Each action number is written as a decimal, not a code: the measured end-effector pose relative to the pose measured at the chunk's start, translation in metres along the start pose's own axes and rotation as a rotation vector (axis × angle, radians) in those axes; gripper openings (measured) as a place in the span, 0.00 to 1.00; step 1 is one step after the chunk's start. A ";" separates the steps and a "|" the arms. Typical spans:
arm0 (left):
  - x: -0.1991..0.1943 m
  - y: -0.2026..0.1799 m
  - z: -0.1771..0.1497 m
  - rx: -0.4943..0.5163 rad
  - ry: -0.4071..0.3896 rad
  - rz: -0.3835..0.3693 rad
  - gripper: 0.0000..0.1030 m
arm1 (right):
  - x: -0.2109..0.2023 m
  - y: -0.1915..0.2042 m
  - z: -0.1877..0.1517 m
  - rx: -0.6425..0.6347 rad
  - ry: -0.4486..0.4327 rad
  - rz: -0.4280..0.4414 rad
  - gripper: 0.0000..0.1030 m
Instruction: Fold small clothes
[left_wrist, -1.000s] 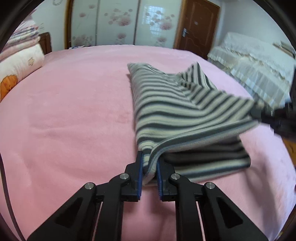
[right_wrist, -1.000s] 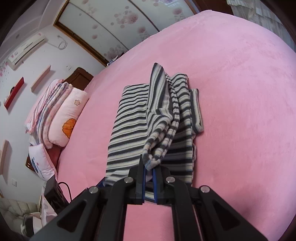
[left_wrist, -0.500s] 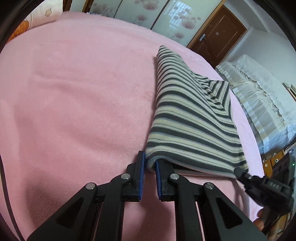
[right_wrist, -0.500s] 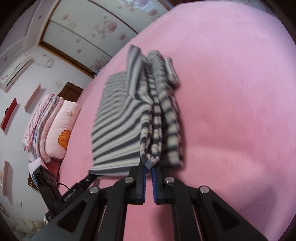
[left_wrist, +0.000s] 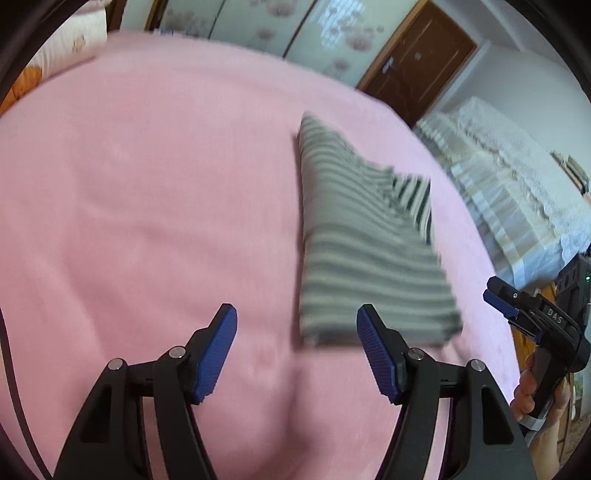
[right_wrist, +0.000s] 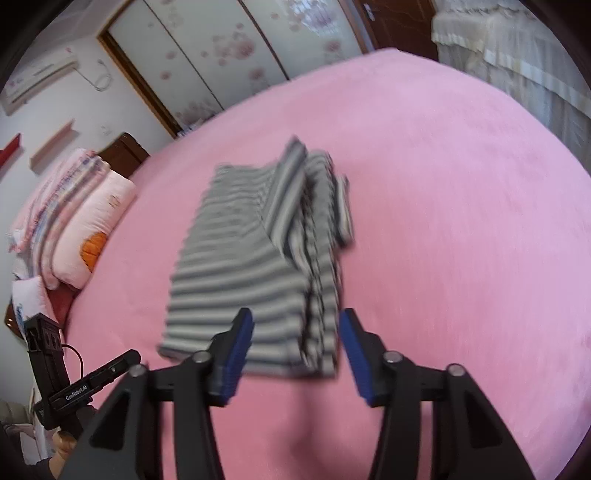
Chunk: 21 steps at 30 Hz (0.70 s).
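A grey and cream striped garment (left_wrist: 365, 258) (right_wrist: 258, 266) lies folded flat on the pink bed (left_wrist: 147, 184) (right_wrist: 461, 221). My left gripper (left_wrist: 297, 323) hangs just before its near left corner, jaws opening, with only bedcover between the blue pads. My right gripper (right_wrist: 295, 330) is over the garment's near edge, jaws opening; the cloth lies beneath and beyond the pads, not pinched. The right gripper (left_wrist: 496, 293) also shows at the right edge of the left wrist view, held by a hand. The left gripper's body shows at the lower left of the right wrist view.
Pillows and folded quilts (right_wrist: 74, 221) are stacked at the head of the bed. A second bed with a lace cover (left_wrist: 517, 184) stands to the right. Wardrobe doors (right_wrist: 240, 55) and a brown door (left_wrist: 417, 66) lie behind.
Both grippers have let go of the striped garment and opened. The lifted layer has dropped flat onto the lower one. Both have drawn back from the cloth's near edge.
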<state>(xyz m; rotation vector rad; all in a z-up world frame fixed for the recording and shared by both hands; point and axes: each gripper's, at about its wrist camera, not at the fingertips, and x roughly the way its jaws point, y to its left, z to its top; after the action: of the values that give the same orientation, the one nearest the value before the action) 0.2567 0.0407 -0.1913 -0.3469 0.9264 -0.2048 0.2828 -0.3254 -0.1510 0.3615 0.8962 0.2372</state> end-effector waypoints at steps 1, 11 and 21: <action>0.002 -0.001 0.009 0.003 -0.019 -0.002 0.65 | 0.003 0.000 0.011 -0.007 -0.010 0.011 0.52; 0.109 -0.015 0.113 0.019 -0.031 -0.043 0.65 | 0.115 -0.022 0.099 0.039 0.048 0.111 0.52; 0.184 -0.007 0.156 -0.063 0.048 -0.035 0.65 | 0.160 -0.032 0.116 0.079 0.056 0.168 0.06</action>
<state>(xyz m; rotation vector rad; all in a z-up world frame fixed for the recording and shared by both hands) 0.4907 0.0066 -0.2400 -0.4183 0.9762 -0.2165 0.4732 -0.3227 -0.2117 0.5063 0.9329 0.3686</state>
